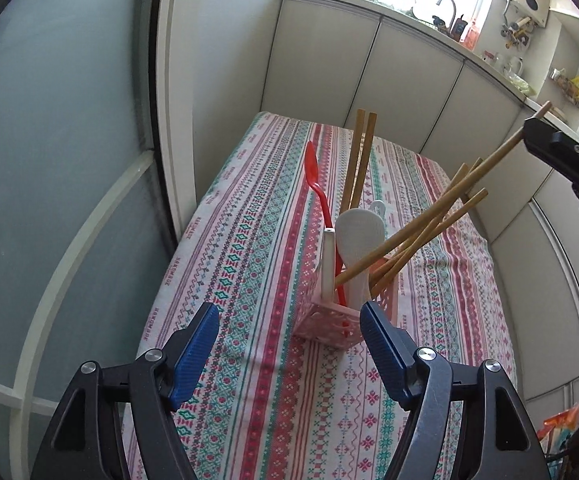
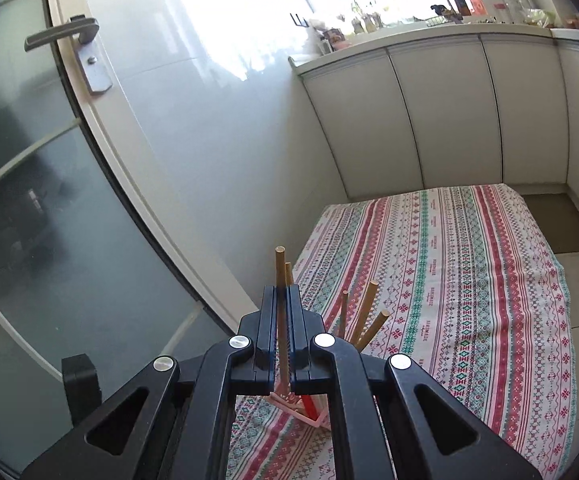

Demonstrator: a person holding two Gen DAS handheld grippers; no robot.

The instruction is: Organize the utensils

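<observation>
the right hand-held gripper (image 2: 282, 330) is clamped on a chopstick (image 2: 280, 280), seemingly tip-down in the pink basket (image 1: 327, 318) below; left hand-held gripper (image 1: 289, 354) gapes empty just before it. next: release so it drops in.

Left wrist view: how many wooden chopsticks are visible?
6 chopsticks. Two stand upright at the back of the pink basket; three lean right out of it; one more chopstick leans right, clamped in the right gripper. Others may be hidden behind them.
</observation>
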